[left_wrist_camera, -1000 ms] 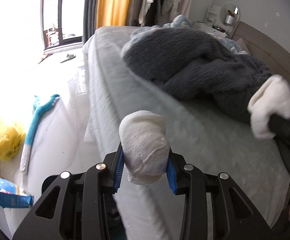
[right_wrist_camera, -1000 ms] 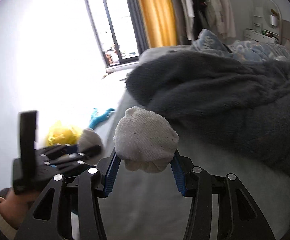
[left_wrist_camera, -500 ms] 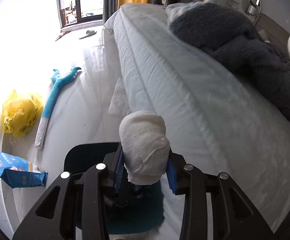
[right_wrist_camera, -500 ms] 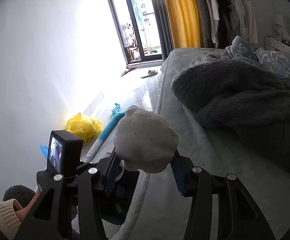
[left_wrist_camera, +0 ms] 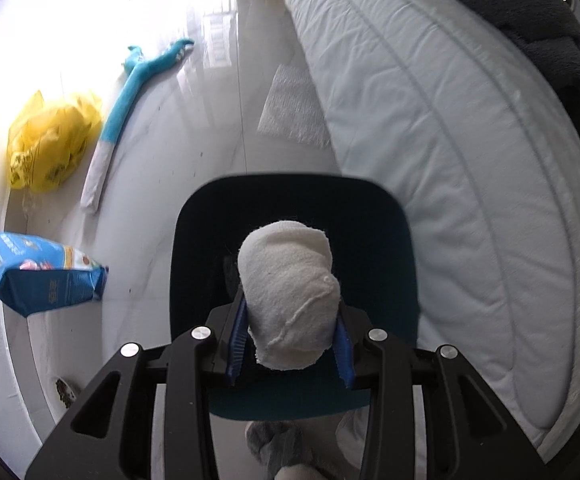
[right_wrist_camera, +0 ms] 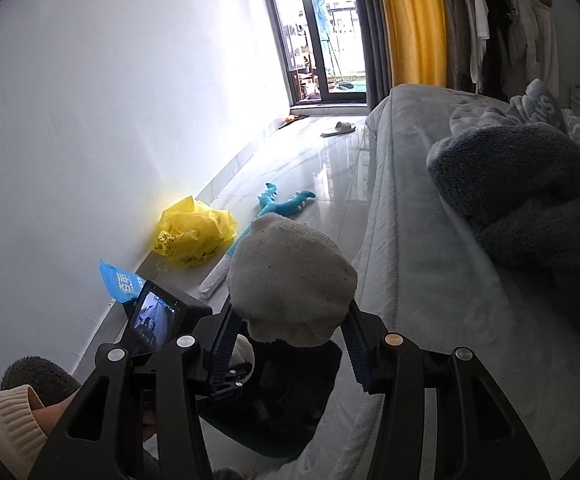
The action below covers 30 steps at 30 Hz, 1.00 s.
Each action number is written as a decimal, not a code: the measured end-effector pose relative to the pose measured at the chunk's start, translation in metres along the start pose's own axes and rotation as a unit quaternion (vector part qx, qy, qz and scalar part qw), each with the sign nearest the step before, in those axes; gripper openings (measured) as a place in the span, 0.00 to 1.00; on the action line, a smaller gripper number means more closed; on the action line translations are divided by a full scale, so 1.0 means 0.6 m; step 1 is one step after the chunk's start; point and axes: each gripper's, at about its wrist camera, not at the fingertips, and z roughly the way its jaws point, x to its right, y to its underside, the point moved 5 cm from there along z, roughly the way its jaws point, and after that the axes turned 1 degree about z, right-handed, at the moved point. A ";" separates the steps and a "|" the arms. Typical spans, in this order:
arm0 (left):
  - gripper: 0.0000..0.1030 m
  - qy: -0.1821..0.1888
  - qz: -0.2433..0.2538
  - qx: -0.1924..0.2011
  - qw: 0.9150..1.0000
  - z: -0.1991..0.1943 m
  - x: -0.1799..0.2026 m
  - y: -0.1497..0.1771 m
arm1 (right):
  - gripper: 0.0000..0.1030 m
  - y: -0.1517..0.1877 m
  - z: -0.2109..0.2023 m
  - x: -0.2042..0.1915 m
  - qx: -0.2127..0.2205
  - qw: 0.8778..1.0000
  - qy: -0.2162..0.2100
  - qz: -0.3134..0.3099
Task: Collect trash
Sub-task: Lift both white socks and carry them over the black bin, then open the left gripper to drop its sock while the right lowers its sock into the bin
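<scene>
You are at the drop step: your left gripper (left_wrist_camera: 290, 344) is clamped on a white wad of cloth (left_wrist_camera: 290, 292) directly over the dark bin (left_wrist_camera: 394, 256) beside the bed (left_wrist_camera: 450, 128), so next part its jaws. Your right gripper (right_wrist_camera: 288, 350) pinches a second white wad (right_wrist_camera: 290, 280), with the left gripper's body between it and the bin; the yellow bag (left_wrist_camera: 50, 140) and blue packet (left_wrist_camera: 34, 272) lie on the floor.

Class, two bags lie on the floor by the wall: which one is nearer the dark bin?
The blue bag is nearer the bin. It lies flat, printed with white lettering, just left of the bin; the crumpled yellow bag sits farther along the wall.
</scene>
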 end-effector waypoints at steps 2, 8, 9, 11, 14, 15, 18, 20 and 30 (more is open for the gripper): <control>0.40 0.006 -0.004 -0.014 1.000 0.006 -0.012 0.008 | 0.48 0.002 0.012 -0.013 -0.005 1.000 -0.004 -0.004; 0.64 0.027 -0.020 -0.028 0.999 0.006 -0.042 0.023 | 0.48 0.017 0.066 -0.046 -0.037 0.999 -0.003 -0.024; 0.67 0.027 -0.023 -0.028 0.999 0.005 -0.050 0.025 | 0.48 0.019 0.077 -0.048 -0.043 0.999 -0.002 -0.026; 0.67 0.023 -0.028 -0.028 0.999 0.003 -0.065 0.029 | 0.48 0.026 0.095 -0.049 -0.055 0.998 0.001 -0.029; 0.73 0.018 -0.039 -0.024 0.999 -0.002 -0.093 0.035 | 0.48 0.047 0.129 -0.044 -0.084 0.996 0.009 -0.032; 0.73 0.016 -0.043 -0.021 0.999 -0.005 -0.103 0.037 | 0.48 0.053 0.141 -0.042 -0.094 0.995 0.010 -0.030; 0.75 0.001 -0.048 -0.008 0.999 -0.018 -0.126 0.039 | 0.48 0.072 0.172 -0.041 -0.121 0.992 0.013 -0.023; 0.75 -0.014 -0.045 0.006 0.999 -0.031 -0.138 0.040 | 0.48 0.084 0.189 -0.044 -0.135 0.991 0.012 -0.019; 0.78 -0.003 -0.044 0.076 0.996 -0.090 -0.164 0.034 | 0.48 0.149 0.264 -0.060 -0.207 0.978 0.029 -0.028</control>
